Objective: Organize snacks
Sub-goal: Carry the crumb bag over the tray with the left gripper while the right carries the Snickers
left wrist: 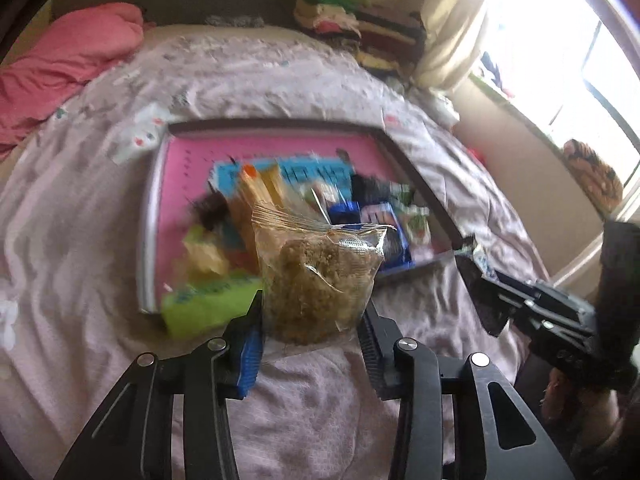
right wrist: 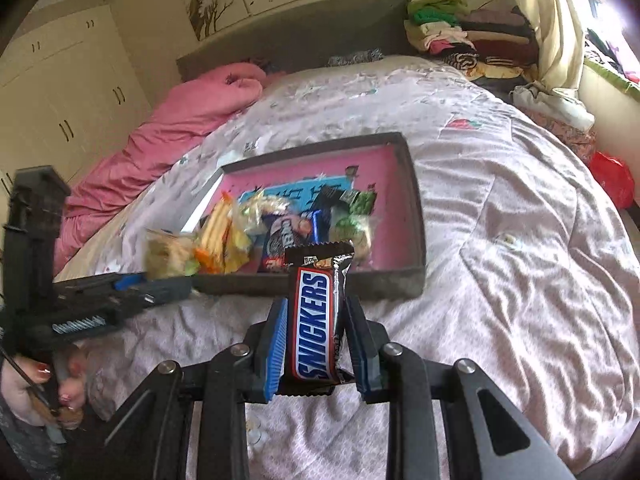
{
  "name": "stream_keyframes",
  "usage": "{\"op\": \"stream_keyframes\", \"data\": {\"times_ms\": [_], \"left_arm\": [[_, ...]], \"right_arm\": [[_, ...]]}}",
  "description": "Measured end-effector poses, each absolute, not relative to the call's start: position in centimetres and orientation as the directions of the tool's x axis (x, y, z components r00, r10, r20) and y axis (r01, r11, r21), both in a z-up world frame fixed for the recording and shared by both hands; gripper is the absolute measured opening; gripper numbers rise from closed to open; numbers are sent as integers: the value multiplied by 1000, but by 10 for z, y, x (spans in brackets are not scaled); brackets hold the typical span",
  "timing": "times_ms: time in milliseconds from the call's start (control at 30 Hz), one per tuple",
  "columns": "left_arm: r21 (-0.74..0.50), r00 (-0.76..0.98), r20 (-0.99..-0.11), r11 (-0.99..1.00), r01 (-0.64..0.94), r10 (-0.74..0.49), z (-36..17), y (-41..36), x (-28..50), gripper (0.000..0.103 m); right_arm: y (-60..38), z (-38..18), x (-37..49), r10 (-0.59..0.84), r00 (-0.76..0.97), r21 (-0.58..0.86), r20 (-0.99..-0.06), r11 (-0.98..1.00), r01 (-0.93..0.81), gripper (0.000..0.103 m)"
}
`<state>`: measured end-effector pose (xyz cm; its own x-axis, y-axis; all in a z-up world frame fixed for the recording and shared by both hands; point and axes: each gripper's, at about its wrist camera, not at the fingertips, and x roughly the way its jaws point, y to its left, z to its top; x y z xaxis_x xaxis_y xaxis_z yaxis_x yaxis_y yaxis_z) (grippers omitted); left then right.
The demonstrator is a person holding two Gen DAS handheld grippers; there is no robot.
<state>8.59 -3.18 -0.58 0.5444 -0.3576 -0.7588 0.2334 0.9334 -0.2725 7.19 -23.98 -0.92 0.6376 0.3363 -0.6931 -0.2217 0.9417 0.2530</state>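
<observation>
My left gripper [left wrist: 312, 312] is shut on a clear bag of brown crumbly snack [left wrist: 316, 280], held above the bed just before the tray's near edge. It also shows in the right wrist view [right wrist: 168, 258] at the tray's near-left corner. My right gripper [right wrist: 316, 316] is shut on a Snickers bar [right wrist: 316, 320], held upright in front of the tray. The dark-rimmed tray with a pink floor [left wrist: 192, 160] [right wrist: 412, 216] holds several snack packets, among them a yellow packet [right wrist: 220, 236] and a green one [right wrist: 360, 204].
The tray lies on a bed with a pale pink quilt [right wrist: 500, 240]. A pink duvet [right wrist: 180, 120] is bunched at the left. Folded clothes [right wrist: 472, 40] are stacked by the headboard. A window with a curtain [left wrist: 460, 32] is at the right.
</observation>
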Motion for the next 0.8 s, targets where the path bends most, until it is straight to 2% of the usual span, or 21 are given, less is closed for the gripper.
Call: {"op": "stream_keyframes", "data": {"times_ms": [367,800], "left_arm": [[-263,620,-731,956,127,-283,10,6,105,43],[-259,591,-771,965,51,-238,-19,14,128,43]], "right_arm": [[-247,2,90,309,697,221,-647,951,-217,29],[-253,4,123,266,741,198,-617,963,-181,29]]}}
